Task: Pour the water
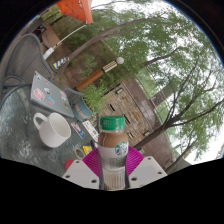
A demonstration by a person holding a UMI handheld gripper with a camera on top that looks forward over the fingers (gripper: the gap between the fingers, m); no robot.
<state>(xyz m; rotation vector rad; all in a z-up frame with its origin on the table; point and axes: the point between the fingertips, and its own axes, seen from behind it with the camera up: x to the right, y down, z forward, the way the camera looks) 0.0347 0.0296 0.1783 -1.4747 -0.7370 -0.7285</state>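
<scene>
A Starbucks bottle (pixel 113 150) with a green cap, a white label and a brownish drink stands upright between my fingers. My gripper (pixel 113 167) is shut on the bottle, with the magenta pads (pixel 92 160) pressing on both of its sides. It is held up above the table. A white cup (pixel 53 128) with a handle stands on the glass table (pixel 20 125), to the left of the bottle and below it.
A closed laptop or notebook (pixel 48 93) lies on the table beyond the cup. Small coloured items (pixel 86 132) lie by the table's near edge. Trees, a brick building (pixel 128 105) and a paved yard lie beyond.
</scene>
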